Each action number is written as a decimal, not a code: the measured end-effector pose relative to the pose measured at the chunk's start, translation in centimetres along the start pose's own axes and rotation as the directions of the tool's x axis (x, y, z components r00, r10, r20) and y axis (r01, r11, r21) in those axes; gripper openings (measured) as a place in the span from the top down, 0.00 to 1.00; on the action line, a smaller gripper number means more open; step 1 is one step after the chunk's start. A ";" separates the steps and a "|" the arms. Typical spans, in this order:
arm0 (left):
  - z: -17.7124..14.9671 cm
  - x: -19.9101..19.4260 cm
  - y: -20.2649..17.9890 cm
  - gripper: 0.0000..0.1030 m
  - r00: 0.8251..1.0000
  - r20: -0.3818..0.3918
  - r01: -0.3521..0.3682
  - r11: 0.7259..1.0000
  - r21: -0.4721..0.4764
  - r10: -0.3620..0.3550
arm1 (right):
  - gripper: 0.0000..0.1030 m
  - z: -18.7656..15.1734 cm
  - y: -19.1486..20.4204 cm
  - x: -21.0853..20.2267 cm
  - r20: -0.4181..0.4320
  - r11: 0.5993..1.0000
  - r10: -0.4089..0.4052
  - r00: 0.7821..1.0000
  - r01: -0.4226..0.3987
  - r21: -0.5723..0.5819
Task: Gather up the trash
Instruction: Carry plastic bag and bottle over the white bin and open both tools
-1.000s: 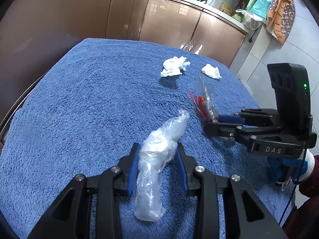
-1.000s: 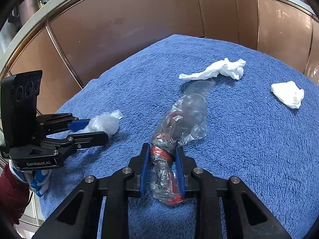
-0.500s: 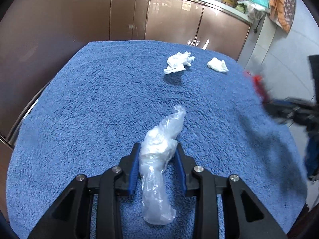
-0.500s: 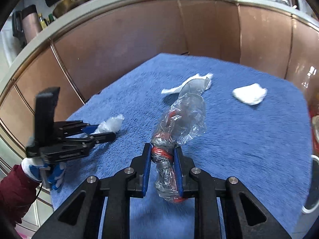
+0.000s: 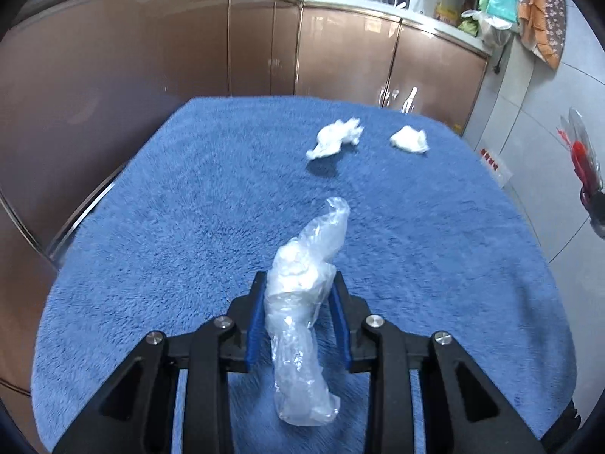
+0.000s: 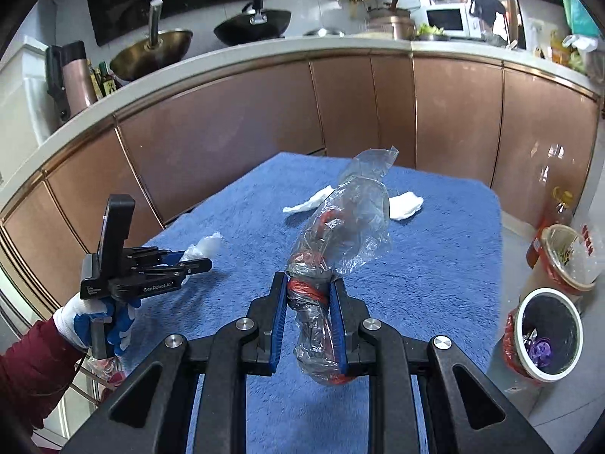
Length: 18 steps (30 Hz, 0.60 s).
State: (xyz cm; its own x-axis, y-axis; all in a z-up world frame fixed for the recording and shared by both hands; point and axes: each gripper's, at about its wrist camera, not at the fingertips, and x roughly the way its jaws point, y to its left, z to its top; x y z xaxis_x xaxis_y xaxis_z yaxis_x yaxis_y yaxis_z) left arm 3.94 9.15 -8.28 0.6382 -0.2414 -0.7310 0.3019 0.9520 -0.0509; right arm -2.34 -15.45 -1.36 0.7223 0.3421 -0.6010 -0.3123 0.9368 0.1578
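Both sets of fingers pinching trash: left gripper point(image 5: 298, 317) clamps a clear crumpled plastic wrap point(image 5: 302, 302), right gripper point(image 6: 308, 317) clamps a clear bag with red inside point(image 6: 332, 249), both above the blue-toweled desk point(image 5: 189, 208). Risk: slick film could slide out in transit, or the long tail misses the white-rimmed bin point(image 6: 544, 336) on the floor. Two white tissue wads point(image 5: 334, 138) remain on the desk.

Bright, soft shadows, fisheye edges, slight blur
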 end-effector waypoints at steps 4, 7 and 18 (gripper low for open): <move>0.1 -2.9 -1.3 0.71 0.999 0.046 0.002 1.000 0.006 -0.002 | 0.79 -0.1 0.9 -2.2 0.038 1.000 0.011 0.999 -0.010 -0.022; 0.2 -4.7 -2.6 0.71 0.997 0.075 0.001 1.000 0.025 -0.003 | 0.79 -0.2 1.4 -3.9 0.063 0.999 0.021 0.998 -0.019 -0.037; 2.7 -8.5 -6.8 0.71 0.991 0.128 0.033 0.996 0.078 -0.043 | 0.79 -0.1 -0.5 -7.4 0.149 1.000 0.015 0.989 -0.017 0.014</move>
State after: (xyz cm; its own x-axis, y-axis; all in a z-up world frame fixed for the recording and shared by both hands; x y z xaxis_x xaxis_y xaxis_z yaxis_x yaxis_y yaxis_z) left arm -1.68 4.21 0.10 0.7098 -0.3039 -0.6354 0.3768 0.9260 -0.0220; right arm -7.56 -18.43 2.94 0.8017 0.3631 -0.4748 -0.3159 0.9317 0.1791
